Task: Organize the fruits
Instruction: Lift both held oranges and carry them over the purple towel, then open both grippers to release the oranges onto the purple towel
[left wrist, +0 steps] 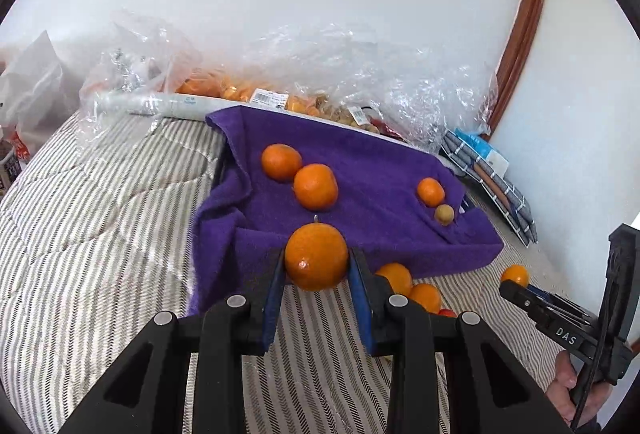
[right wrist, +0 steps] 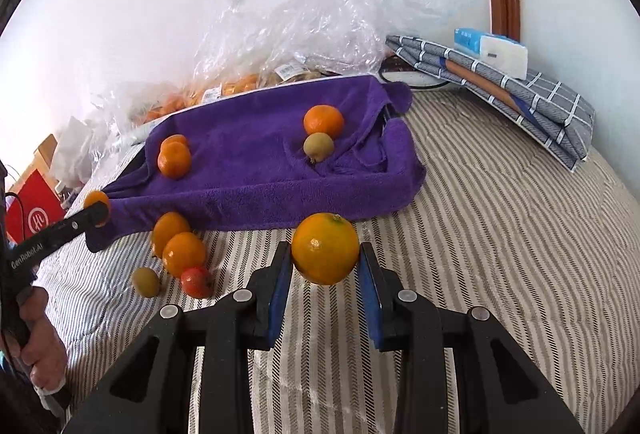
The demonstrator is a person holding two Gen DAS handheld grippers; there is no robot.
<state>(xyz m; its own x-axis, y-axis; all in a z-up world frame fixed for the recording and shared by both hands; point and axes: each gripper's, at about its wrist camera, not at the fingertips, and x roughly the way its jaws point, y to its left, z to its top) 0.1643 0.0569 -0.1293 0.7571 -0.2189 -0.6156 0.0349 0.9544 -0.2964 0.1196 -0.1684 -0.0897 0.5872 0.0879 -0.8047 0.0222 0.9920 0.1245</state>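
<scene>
Left wrist view: an orange (left wrist: 316,257) is gripped between the jaws of the left gripper (left wrist: 316,268), held at the near edge of the purple towel (left wrist: 360,162) on the striped bed (left wrist: 100,226). Two oranges (left wrist: 315,187) are seen on the towel's middle.

Right wrist view: a yellower orange (right wrist: 325,248) is clamped between the jaws of the right gripper (right wrist: 325,266), above the bed, just before the towel's near edge. A loose fruit cluster (right wrist: 182,254) is spotted towards the left.

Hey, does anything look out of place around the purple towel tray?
Yes. Four fruits lie loose on the striped bedcover in front of the purple towel-lined tray: two orange tangerines, a small green fruit and a small red fruit. Other fruit already sits inside it.
</scene>
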